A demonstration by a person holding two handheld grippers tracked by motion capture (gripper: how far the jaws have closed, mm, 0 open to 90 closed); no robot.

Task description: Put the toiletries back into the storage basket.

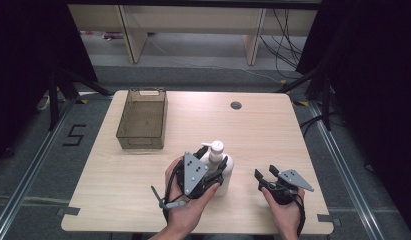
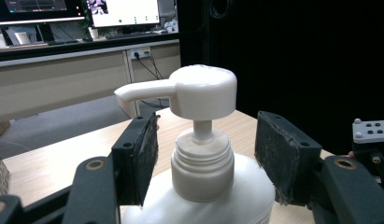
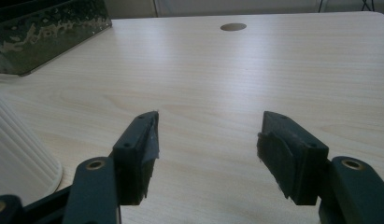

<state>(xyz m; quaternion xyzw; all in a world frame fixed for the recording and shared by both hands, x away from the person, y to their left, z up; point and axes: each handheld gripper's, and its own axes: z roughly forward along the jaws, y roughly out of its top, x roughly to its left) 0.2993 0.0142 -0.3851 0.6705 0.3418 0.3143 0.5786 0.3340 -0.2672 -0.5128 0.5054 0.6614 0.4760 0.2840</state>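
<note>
Your left gripper stands spread wide around the neck of the white plastic pump bottle, which sits upright near the front middle of the pale wooden table; the pads flank the ribbed collar without touching. Lower slightly so they meet the shoulder below the pump head, then squeeze evenly. Your right gripper hangs open and empty to the right; keep it clear. The dark mesh basket waits far left.
</note>
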